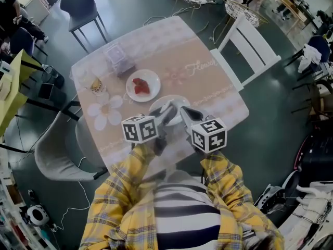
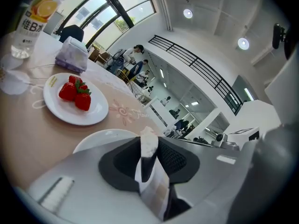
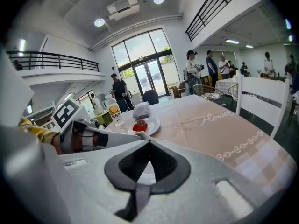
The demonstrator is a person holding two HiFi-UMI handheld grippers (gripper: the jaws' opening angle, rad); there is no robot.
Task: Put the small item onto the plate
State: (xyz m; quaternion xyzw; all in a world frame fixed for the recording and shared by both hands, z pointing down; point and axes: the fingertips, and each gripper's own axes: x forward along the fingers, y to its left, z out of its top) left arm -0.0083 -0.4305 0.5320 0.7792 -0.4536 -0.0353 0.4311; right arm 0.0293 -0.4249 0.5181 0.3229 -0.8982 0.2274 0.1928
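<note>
Left tool with small item over plate

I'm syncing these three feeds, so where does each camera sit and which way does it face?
Head view: on the person's head, looking steeply down at the table; plaid sleeves, left tongs and right tongs show.
Left gripper view: on the left tongs, looking low across the table at the strawberry plate; its own jaws, shut on a small white item, fill the foreground.
Right gripper view: on the right tongs, facing the glass doors; own jaws together, left tongs at left.
Shared: all three show the strawberry plate.
</note>
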